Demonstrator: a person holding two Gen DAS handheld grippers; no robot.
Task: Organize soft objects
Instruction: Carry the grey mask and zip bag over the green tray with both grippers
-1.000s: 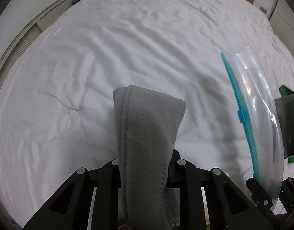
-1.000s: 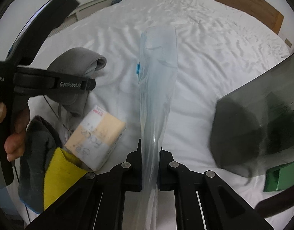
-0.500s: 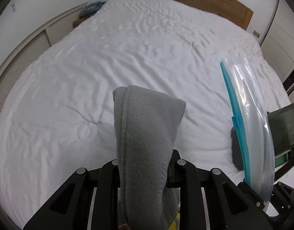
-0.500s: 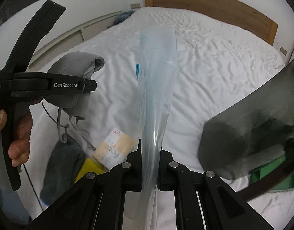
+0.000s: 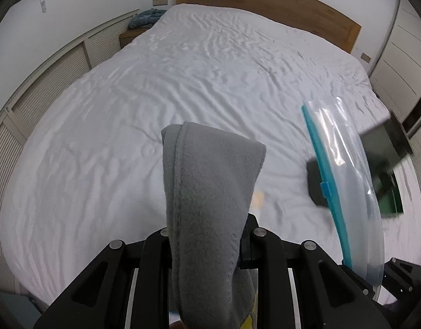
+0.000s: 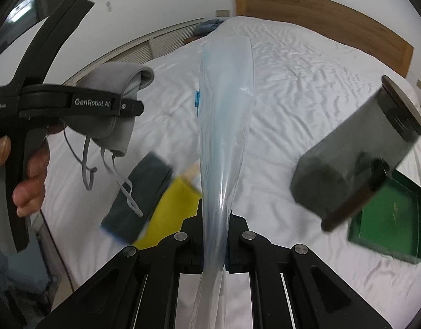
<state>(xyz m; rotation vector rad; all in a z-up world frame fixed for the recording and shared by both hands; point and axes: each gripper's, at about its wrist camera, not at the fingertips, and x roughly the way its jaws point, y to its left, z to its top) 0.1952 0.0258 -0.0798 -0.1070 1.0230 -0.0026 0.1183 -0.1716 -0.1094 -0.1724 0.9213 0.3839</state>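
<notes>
Holding a folded grey fleece cloth point(image 5: 210, 205) between its jaws, our left claw point(image 5: 207, 235) is clamped shut on the fabric, which stands up ahead of the fingertips and droops back beneath the claw. In the right wrist view the same cloth bulges above and below the left claw point(image 6: 128, 108), with thin grey cords dangling under it; a hand point(image 6: 26, 175) grips the handle at the frame's left edge.

Our right claw point(image 6: 214, 219) is closed on a clear plastic zip bag with a turquoise seal strip point(image 6: 224, 126), pinched flat and rising straight ahead of the fingertips. From the left claw this bag point(image 5: 344, 192) stands off to the right, its seal edge facing us.

Below both claws lies a wide bed with a wrinkled white sheet point(image 6: 306, 87). Left of the right claw, on the sheet, we see a dark grey folded cloth point(image 6: 139, 194) touching a yellow cloth point(image 6: 175, 211). Right of the bag hangs a blurred smoky translucent container with a dark lid point(image 6: 355, 150), and beneath it a green tray point(image 6: 388, 216) rests on the sheet.
</notes>
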